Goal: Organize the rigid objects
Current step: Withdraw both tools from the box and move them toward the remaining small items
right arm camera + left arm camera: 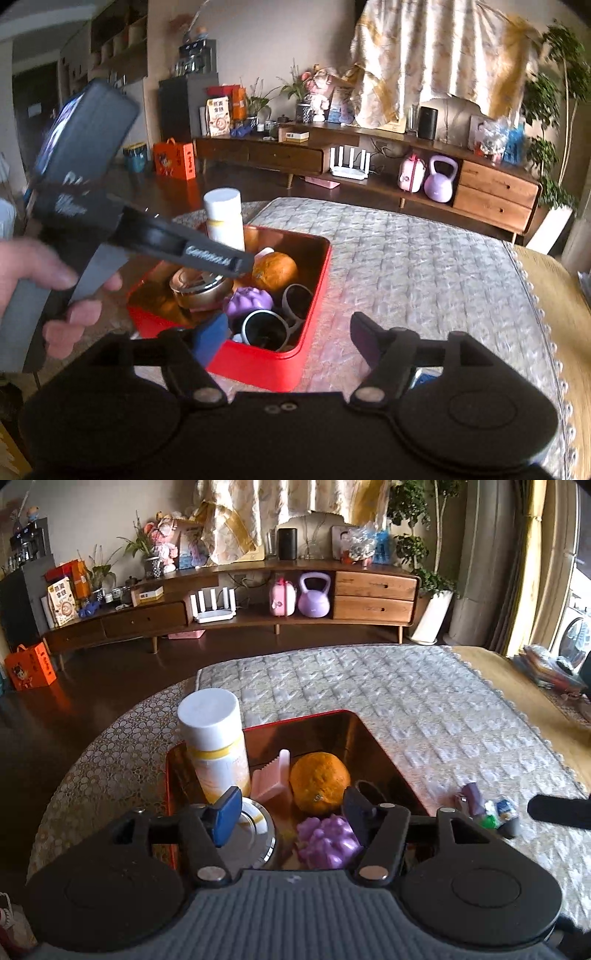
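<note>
Hovering left gripper (288,814) over tin (373,738), jaws released, empty | right gripper (286,338) released | loose bits (487,808) at 3 o'clock on worktop | approach low, pinch squarely

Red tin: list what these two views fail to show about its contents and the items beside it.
- Red tin floor: covered by its contents in both views.
- Sunglasses: hidden in the left wrist view behind the left gripper.
- Metal can: label unreadable; partly covered by the left gripper in both views.
- Small items on the quilt: too small and blurred to identify in the left wrist view, out of the right wrist view.
</note>
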Motion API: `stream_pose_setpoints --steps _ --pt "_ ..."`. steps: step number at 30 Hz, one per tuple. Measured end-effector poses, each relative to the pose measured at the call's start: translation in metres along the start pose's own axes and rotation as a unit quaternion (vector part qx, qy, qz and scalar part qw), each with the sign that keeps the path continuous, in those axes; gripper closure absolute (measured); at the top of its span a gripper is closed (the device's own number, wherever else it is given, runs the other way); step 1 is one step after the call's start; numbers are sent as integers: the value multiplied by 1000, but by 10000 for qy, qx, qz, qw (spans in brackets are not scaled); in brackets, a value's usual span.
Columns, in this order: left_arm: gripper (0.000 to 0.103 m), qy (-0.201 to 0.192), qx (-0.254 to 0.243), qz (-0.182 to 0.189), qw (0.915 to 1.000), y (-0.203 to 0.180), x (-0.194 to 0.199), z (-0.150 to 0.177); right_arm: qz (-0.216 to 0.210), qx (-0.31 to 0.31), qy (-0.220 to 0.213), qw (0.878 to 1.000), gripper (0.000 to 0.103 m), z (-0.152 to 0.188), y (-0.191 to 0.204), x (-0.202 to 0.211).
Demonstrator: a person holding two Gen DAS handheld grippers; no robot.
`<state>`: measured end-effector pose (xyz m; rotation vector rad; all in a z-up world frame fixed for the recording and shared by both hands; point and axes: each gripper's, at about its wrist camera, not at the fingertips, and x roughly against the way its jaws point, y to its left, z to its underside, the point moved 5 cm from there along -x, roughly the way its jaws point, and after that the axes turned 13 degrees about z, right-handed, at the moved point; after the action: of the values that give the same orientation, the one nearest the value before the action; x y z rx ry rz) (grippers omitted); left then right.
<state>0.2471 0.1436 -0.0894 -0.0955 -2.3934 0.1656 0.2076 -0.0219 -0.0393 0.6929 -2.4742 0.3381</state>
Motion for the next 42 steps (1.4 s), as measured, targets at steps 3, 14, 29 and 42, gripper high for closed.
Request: stream_pose_setpoints --steps 3,14,29,42 --pt "36 -48 -12 71 10000 -7 10 3 -27 -131 -100 9999 22 -1 -9 12" --pt "31 -132 -177 392 9990 -40 43 15 104 -405 -223 9989 12 8 -43 48" --pt "18 -163 -170 747 9969 -92 50 30 345 -479 -165 9981 0 41 -92 61" --pt "18 -372 -139 604 9974 -141 20 53 623 -296 98 9976 0 73 -131 36"
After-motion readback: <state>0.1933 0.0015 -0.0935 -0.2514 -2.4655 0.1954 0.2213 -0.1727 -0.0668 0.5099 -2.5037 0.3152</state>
